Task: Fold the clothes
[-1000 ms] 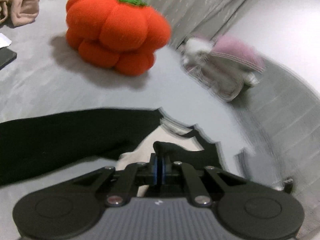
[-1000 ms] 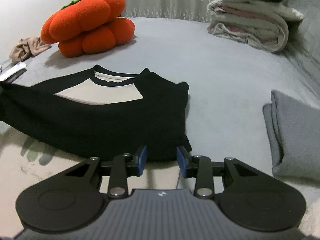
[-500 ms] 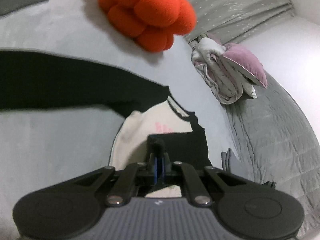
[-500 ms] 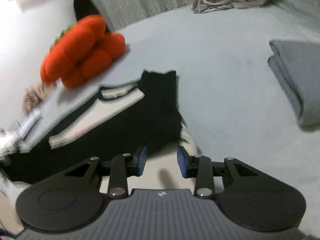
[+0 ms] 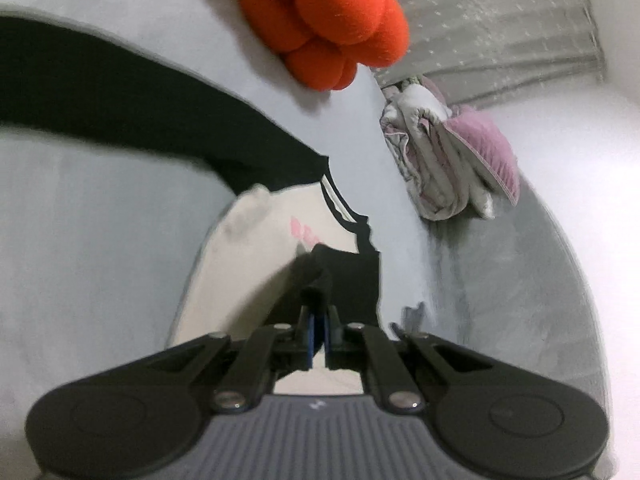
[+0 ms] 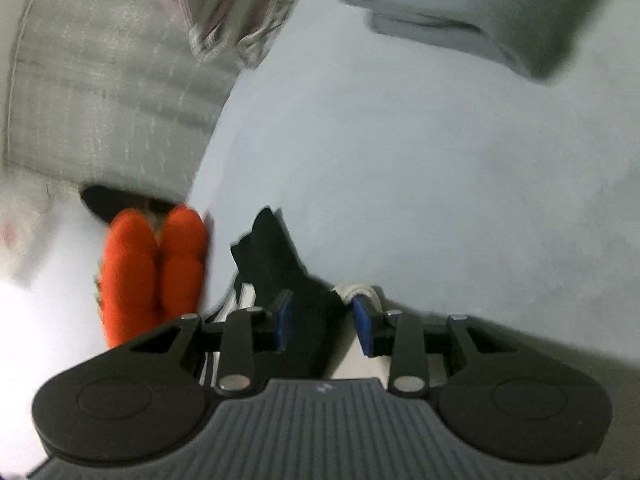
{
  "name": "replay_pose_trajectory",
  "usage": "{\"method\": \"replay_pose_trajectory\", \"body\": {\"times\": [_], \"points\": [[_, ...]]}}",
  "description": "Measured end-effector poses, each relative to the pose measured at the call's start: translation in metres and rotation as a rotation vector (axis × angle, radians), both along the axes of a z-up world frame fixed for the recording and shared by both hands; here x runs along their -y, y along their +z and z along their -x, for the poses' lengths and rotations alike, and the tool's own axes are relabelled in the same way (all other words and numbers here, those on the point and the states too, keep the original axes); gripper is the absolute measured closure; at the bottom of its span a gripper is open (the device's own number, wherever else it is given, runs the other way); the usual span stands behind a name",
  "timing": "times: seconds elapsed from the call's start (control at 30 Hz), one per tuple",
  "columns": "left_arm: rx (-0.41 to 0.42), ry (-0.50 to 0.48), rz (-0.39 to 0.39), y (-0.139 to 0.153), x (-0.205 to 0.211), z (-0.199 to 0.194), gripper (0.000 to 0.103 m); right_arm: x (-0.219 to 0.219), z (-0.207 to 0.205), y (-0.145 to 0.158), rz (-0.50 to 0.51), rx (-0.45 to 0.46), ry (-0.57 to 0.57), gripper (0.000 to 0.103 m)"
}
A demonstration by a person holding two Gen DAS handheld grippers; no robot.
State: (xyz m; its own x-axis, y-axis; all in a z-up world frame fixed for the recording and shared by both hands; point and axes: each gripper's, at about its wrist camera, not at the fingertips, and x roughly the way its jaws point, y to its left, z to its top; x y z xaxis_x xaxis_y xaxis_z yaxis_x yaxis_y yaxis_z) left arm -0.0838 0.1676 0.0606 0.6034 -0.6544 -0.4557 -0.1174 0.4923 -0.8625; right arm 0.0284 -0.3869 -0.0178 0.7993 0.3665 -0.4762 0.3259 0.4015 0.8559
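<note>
A cream shirt (image 5: 248, 264) with black sleeves lies spread on the grey bed (image 5: 92, 240); one long sleeve (image 5: 120, 100) stretches off to the left. My left gripper (image 5: 318, 320) is shut on the black end of the other sleeve (image 5: 320, 272), which is drawn over the cream body. In the tilted, blurred right wrist view, my right gripper (image 6: 322, 320) is open low over the shirt's black corner (image 6: 276, 256). Black cloth shows in the gap between the blue pads (image 6: 280, 320), and they do not press on it.
An orange pumpkin cushion (image 5: 328, 20) sits beyond the shirt, seen also as the cushion (image 6: 152, 264) in the right view. A folded quilt pile (image 5: 448, 160) lies by the curtain (image 5: 500, 20). A folded grey garment (image 6: 480, 12) rests on the bed (image 6: 400, 160).
The left gripper rolled and sank, carrying the sleeve end over the cream body. The right gripper rolled hard and dropped closer to the shirt's black corner, still open.
</note>
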Motion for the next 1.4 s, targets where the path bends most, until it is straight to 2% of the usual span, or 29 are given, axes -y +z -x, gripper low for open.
{"method": "replay_pose_trajectory", "body": {"times": [0.1, 0.2, 0.27, 0.33, 0.43, 0.57, 0.63, 0.77, 1.0, 1.07, 1.2, 1.33, 1.4], "points": [[-0.012, 0.001, -0.009, -0.007, 0.002, 0.006, 0.099, -0.004, 0.000, 0.008, -0.010, -0.005, 0.029, 0.066], [-0.031, 0.000, -0.021, -0.015, 0.002, 0.000, 0.099, -0.019, -0.007, 0.024, 0.090, 0.000, 0.152, 0.063], [-0.035, -0.005, -0.025, -0.019, 0.002, -0.003, 0.099, -0.025, -0.011, 0.026, 0.120, 0.006, 0.162, 0.063], [-0.031, 0.002, -0.028, -0.018, 0.000, -0.005, 0.099, -0.023, -0.011, 0.025, 0.117, 0.027, 0.126, 0.063], [-0.034, 0.014, -0.034, -0.020, -0.003, -0.007, 0.099, -0.016, -0.008, 0.023, 0.041, 0.066, 0.063, 0.063], [-0.057, 0.032, -0.045, -0.028, -0.010, -0.008, 0.099, -0.001, 0.000, 0.004, -0.075, 0.029, -0.040, 0.063], [-0.071, 0.040, -0.056, -0.033, -0.013, -0.010, 0.099, 0.004, 0.001, -0.005, -0.119, 0.011, -0.073, 0.068], [-0.094, 0.070, -0.121, -0.046, -0.022, -0.017, 0.099, 0.003, 0.003, -0.001, -0.093, 0.003, -0.067, 0.068], [-0.118, 0.082, -0.153, -0.061, -0.035, -0.025, 0.099, -0.035, -0.003, 0.029, 0.189, -0.035, 0.108, 0.062], [-0.109, 0.077, -0.153, -0.060, -0.036, -0.024, 0.099, -0.056, 0.004, 0.039, 0.260, -0.016, 0.182, 0.060], [-0.082, 0.074, -0.144, -0.056, -0.037, -0.024, 0.099, -0.138, 0.025, 0.061, 0.573, 0.145, 0.456, 0.060], [-0.076, 0.072, -0.131, -0.058, -0.041, -0.027, 0.098, -0.252, 0.074, 0.064, 0.949, 0.434, 0.880, 0.060], [-0.083, 0.075, -0.131, -0.060, -0.043, -0.029, 0.092, -0.295, 0.098, 0.056, 1.054, 0.565, 1.015, 0.060]]}}
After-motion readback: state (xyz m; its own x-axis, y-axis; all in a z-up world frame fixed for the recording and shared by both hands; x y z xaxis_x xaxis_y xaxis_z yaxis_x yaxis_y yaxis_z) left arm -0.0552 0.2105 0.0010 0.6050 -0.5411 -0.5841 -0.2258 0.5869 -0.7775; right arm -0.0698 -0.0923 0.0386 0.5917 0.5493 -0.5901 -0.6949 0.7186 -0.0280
